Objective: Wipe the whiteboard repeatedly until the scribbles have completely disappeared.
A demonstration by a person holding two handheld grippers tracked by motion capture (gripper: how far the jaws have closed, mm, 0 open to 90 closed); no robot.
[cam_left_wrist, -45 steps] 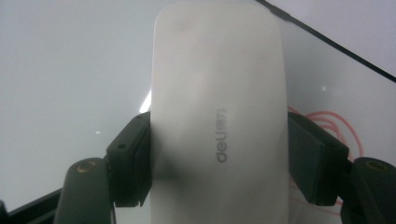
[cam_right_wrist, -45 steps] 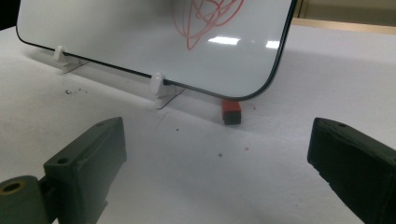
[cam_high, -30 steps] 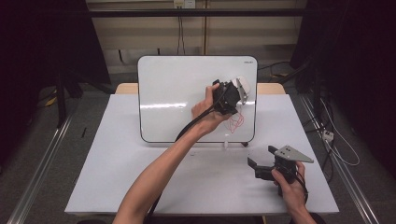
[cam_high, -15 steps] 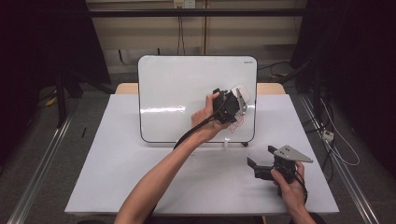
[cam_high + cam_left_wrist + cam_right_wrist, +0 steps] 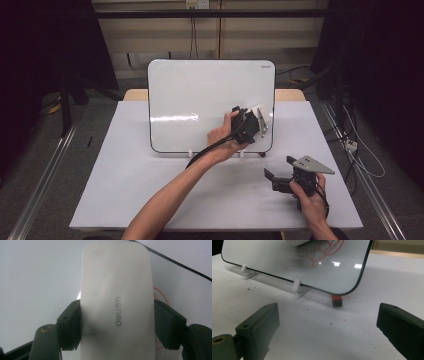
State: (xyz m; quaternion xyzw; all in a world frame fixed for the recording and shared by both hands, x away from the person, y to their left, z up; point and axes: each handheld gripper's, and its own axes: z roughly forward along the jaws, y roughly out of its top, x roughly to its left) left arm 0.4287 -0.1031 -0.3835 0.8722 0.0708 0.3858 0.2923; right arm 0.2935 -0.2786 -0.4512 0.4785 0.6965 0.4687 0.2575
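A white-covered table (image 5: 150,200) held a glossy whiteboard (image 5: 200,95) with rounded corners and a thin black edge, propped at a tilt on small white plastic feet. In the right gripper view, a looping red scribble (image 5: 324,250) marked the board's lower corner, and a small red and black block (image 5: 336,301) sat on the table just below that corner.

The left gripper (image 5: 255,124) was held against the board's lower right area. In the left gripper view, its two black jaws pinched a smooth, matte white eraser (image 5: 116,300), an oblong with rounded ends and grey lettering on its back. The eraser lay flat against the board, with bits of the red scribble (image 5: 160,295) showing past its right edge.

The right gripper (image 5: 280,180) rested on the table near the front right, well apart from the board. Its blocky black jaws stood spread wide with nothing between them. A grey three-cornered plate (image 5: 312,164) sat on top of it.

Compared with a second earlier, the left gripper and eraser had moved down the board toward its lower edge, and the red scribble visible then in the high view was now hidden behind them. The right gripper had stayed where it was.
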